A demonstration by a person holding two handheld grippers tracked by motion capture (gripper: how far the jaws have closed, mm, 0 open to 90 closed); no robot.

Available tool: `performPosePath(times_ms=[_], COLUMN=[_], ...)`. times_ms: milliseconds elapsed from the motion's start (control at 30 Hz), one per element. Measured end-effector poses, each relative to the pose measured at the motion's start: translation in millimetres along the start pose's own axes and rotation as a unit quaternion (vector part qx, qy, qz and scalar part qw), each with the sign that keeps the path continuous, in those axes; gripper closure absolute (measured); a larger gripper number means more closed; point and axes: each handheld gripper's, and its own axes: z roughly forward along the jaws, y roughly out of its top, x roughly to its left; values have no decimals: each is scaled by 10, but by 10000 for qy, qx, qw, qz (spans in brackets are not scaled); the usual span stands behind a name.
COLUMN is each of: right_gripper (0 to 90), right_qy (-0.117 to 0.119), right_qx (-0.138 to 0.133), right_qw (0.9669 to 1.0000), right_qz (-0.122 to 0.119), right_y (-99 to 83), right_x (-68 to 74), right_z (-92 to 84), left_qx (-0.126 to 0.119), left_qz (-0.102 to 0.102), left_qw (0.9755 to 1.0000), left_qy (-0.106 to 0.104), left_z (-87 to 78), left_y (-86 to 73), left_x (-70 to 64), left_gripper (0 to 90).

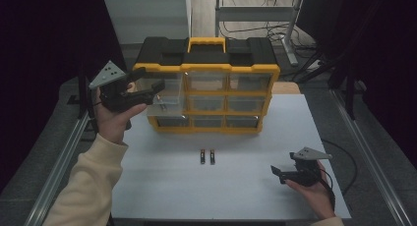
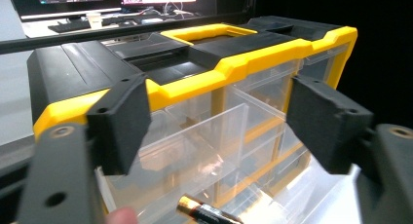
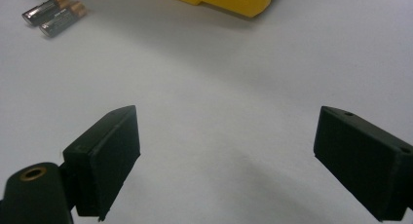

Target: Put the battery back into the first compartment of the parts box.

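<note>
Yellow and black plastic make up the drawer organiser (image 1: 206, 83) that stands toward the far edge of the white tabletop (image 1: 162, 186), its clear drawers facing us. From its left column one clear drawer (image 1: 164, 100) is pulled out toward the near side, and we hold the left gripper (image 1: 156, 88) right above it, near the tabletop's far left corner. In the left gripper view its jaws stand wide apart with nothing pressed between the pads; just below them a battery (image 2: 207, 213) with a copper-coloured end and a black body lies free over the open drawer (image 2: 195, 160). We cannot tell whether that battery already rests on the drawer's floor.

Two more batteries (image 1: 207, 156) lie side by side, touching or nearly so, on the bare tabletop in front of the organiser, about midway between the left and right edges. In the right gripper view the same pair (image 3: 54, 14) sits at the upper left, with the organiser's yellow base (image 3: 224, 0) beyond.

We hold the right gripper (image 1: 278, 173) low over the tabletop near its near right corner, well apart from the batteries. Its jaws are spread wide and hold nothing.
</note>
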Motion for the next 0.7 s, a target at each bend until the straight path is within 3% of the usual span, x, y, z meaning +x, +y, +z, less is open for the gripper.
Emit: performPosePath(times_ms=[233, 333, 500, 700], right_gripper=[100, 100, 101, 100], right_qy=[1, -9, 0, 4], right_qx=[6, 11, 11, 15], right_qw=[10000, 10000, 10000, 10000], right_qz=[-2, -2, -7, -11], right_y=[1, 0, -1, 0], right_x=[5, 5, 3, 8], right_z=[0, 1, 3, 3], left_qx=[-104, -101, -122, -113], left_qz=[-78, -157, -87, -6], left_qw=[9985, 9963, 9908, 9865], left_qy=[-533, -833, -1342, -1633], left_z=[-41, -52, -80, -108], left_y=[-2, -10, -24, -53], left_x=[-3, -28, -99, -191], left_gripper=[177, 164, 154, 146])
